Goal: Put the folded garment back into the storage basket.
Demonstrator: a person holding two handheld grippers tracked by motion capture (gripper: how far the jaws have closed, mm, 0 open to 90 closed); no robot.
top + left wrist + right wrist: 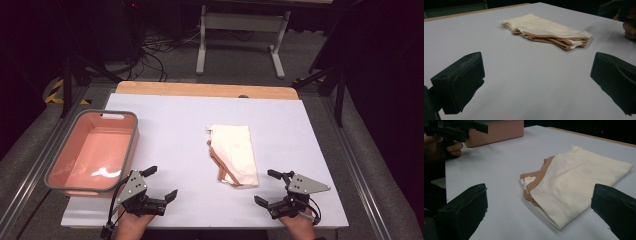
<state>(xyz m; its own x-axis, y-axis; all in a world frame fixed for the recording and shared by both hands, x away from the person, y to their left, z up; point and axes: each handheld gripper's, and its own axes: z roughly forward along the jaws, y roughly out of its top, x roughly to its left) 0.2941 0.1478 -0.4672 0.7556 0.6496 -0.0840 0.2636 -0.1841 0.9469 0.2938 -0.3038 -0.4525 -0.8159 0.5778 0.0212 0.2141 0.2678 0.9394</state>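
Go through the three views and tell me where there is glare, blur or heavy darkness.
High view: a bright glare patch on the floor of the pink bin; the room beyond the table is nearly black. Left gripper view: the near black fingers are soft, the folded cloth fairly sharp. Right gripper view: the cloth is clear, the other gripper at top left dim.

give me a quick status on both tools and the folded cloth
Left tool open, empty, near table edge. Right tool open, empty, just short of the folded cream cloth. Cloth flat mid-table, untouched. Pink bin off left, path clear.
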